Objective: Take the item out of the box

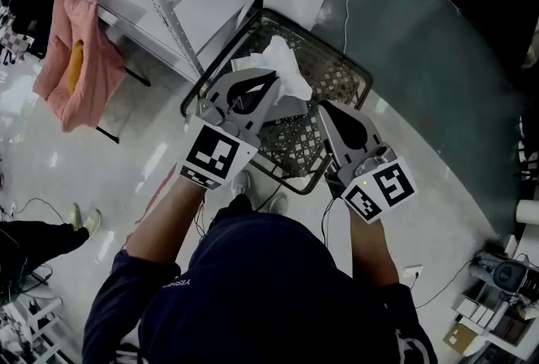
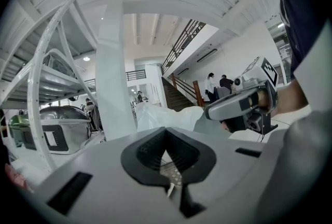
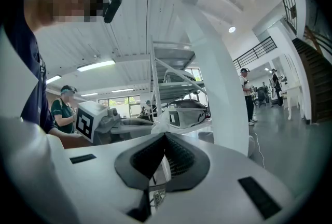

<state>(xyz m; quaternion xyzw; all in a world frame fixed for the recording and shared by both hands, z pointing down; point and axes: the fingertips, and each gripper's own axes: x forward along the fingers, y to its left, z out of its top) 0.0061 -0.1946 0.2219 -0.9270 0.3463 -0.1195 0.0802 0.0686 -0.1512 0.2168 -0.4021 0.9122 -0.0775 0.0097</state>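
Bright overhead strip light [image 3: 96, 66]; glare on glossy floor [image 1: 59, 152]; gripper views fisheye-warped, corners vignetted, foreground soft.

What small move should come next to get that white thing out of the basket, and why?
Probably open the left gripper: its jaws are together and empty, with the tips close by the white crumpled item lying in the wire basket.
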